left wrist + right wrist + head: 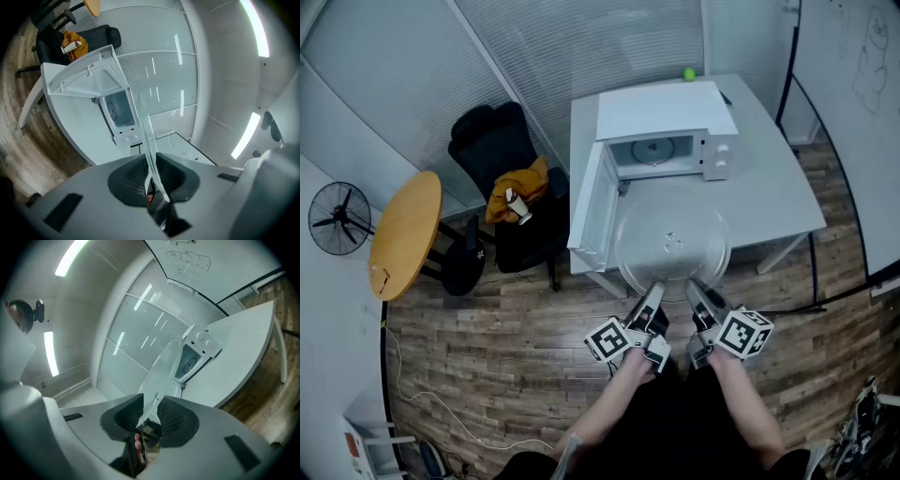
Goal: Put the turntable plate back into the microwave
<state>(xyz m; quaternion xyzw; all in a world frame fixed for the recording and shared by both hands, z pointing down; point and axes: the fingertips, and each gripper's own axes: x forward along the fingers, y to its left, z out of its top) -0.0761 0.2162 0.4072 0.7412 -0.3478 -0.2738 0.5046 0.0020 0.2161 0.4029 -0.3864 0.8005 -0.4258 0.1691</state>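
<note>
The turntable plate (672,246) is a clear glass disc with a smooth, thin rim and a small raised hub at its centre. It is held flat in the air, out in front of the microwave's open mouth, with its far part over the near edge of the white surface (773,192). The left claw (654,292) has its ribbed dark pads closed on the near rim, glass pinched between them. The right claw (698,289) grips the same rim just beside it, jaws a little wider, the glass edge between its pads.

The microwave (667,112) is a white box with two round knobs on its right. Its door (592,204) hangs wide to the left, reaching the surface's front edge. Bare top lies between plate and cavity and off to the right.

Left of the surface stands a black padded chair (492,141) with orange cloth on it, then a round wooden table (405,232) and a black fan (339,217), all on plank flooring (487,337).
</note>
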